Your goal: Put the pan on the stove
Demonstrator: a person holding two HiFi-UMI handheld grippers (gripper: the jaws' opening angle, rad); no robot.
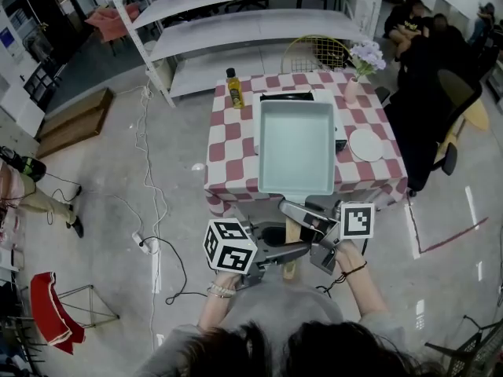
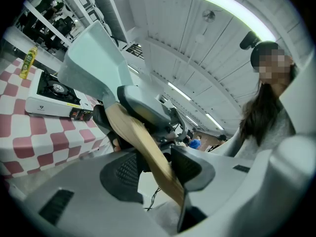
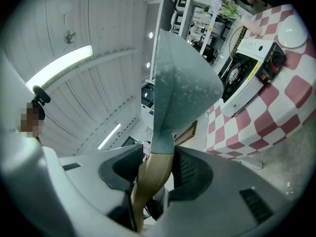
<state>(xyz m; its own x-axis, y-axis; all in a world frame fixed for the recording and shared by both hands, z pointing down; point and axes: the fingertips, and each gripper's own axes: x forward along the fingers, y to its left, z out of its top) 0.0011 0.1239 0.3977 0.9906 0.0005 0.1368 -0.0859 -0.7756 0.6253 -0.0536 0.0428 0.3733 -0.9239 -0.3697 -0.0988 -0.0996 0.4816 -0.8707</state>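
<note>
A pale teal rectangular pan (image 1: 296, 148) with a wooden handle (image 1: 291, 236) hangs above the red-and-white checked table (image 1: 228, 144). It covers most of the white portable stove (image 1: 287, 96), whose far edge shows beyond it. My left gripper (image 1: 297, 250) and right gripper (image 1: 302, 213) both clamp the handle from opposite sides, just off the table's near edge. In the left gripper view the handle (image 2: 148, 147) crosses between the pads of the left gripper (image 2: 155, 164), with the stove (image 2: 52, 95) on the table beyond. In the right gripper view the right gripper (image 3: 155, 169) grips the handle (image 3: 153, 177) below the pan (image 3: 180, 88).
On the table stand a yellow bottle (image 1: 233, 88), a white plate (image 1: 365, 144) and a vase of flowers (image 1: 363, 61). White shelving (image 1: 251, 22) stands behind it. A black office chair (image 1: 440, 108) is at the right, and cables (image 1: 149, 187) lie on the floor at the left.
</note>
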